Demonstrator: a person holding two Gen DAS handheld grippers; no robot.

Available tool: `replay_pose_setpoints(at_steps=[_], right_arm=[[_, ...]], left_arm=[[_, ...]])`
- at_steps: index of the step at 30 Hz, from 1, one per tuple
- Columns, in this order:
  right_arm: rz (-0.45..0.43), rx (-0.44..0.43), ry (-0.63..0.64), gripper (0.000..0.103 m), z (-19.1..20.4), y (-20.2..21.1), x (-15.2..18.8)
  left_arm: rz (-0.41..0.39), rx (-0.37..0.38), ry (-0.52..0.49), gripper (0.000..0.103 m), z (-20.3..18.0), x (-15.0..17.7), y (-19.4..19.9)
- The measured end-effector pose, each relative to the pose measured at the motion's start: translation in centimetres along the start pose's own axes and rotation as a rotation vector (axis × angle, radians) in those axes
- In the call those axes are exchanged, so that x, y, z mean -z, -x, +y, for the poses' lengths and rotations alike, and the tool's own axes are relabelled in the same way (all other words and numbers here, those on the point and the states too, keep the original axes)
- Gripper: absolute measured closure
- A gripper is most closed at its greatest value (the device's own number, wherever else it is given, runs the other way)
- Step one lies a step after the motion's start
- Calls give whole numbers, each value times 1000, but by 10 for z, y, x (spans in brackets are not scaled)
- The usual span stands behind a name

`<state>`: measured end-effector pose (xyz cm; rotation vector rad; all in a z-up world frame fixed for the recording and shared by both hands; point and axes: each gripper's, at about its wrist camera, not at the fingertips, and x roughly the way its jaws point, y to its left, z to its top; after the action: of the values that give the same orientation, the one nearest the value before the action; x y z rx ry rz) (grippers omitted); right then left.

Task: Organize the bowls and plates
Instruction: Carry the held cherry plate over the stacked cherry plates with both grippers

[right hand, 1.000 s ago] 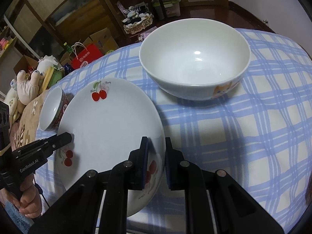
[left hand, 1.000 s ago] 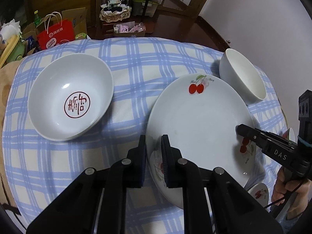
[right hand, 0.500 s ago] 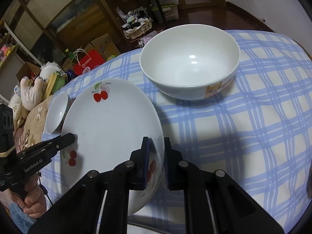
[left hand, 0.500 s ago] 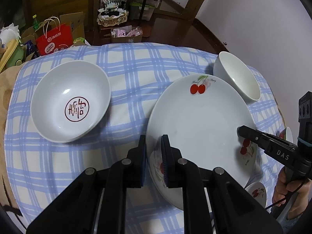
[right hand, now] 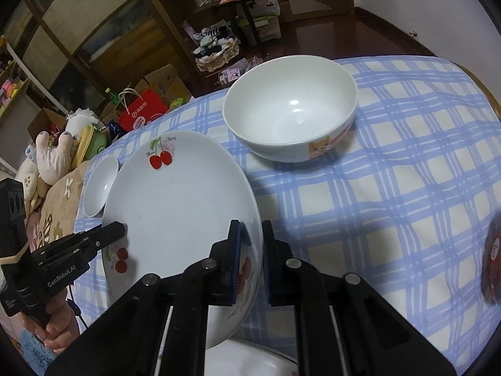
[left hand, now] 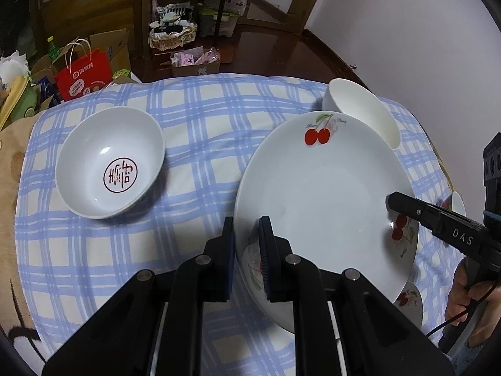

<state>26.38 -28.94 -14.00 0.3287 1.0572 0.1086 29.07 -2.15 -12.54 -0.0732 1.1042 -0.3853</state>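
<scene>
**Cherry plate pinched at both edges over the checked cloth**

The cherry plate is filling the right half of the left wrist view, a large white dish with red cherry prints near its far rim and on its right side. The left gripper is pinching the plate's near-left rim, one pad lying under the edge and the other pressing on top. Across the plate, the right gripper is reaching in from the right and biting the opposite rim; a hand is gripping its handle. The plate is sitting above the blue-and-white checked tablecloth, and a smaller cherry-printed dish is peeking out from beneath its near edge. To the left, well apart, a white bowl with a red seal mark is resting on the cloth. A plain white bowl is standing just behind the plate's far rim.

In the right wrist view, the right gripper is clamping the same cherry plate at its near-right rim, the fingers closed on the edge. The left gripper is gripping the rim on the far left side. A white bowl with an orange cat print is standing on the tablecloth beyond the plate. A small white dish is lying just beside the plate's left edge, possibly touching it. Another white rim is showing below the plate.
</scene>
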Motion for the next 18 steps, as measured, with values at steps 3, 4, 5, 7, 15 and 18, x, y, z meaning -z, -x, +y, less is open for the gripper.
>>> replay_pose_setpoints(at_steps=[3,4,5,7,15,18], right_arm=[[-10,-2,-13,90,-3,10,4],[-11,0,-16,90,-3,13,5],[-12,3,-17,90,-3,16,6],[-12,13,-10,90,-2,24,9],[-15,36,8,91,4,56,27],[-20,27,-10,91,3,66,38]], left_arm=[[-6,9,-12,89,-6,2,7],[-7,9,-15,89,-8,3,9],[-8,10,-17,89,-10,3,11],[-10,12,-21,89,-14,7,16],[-5,17,-43,88,-26,28,40],[-11,-3,-61,87,-32,35,49]])
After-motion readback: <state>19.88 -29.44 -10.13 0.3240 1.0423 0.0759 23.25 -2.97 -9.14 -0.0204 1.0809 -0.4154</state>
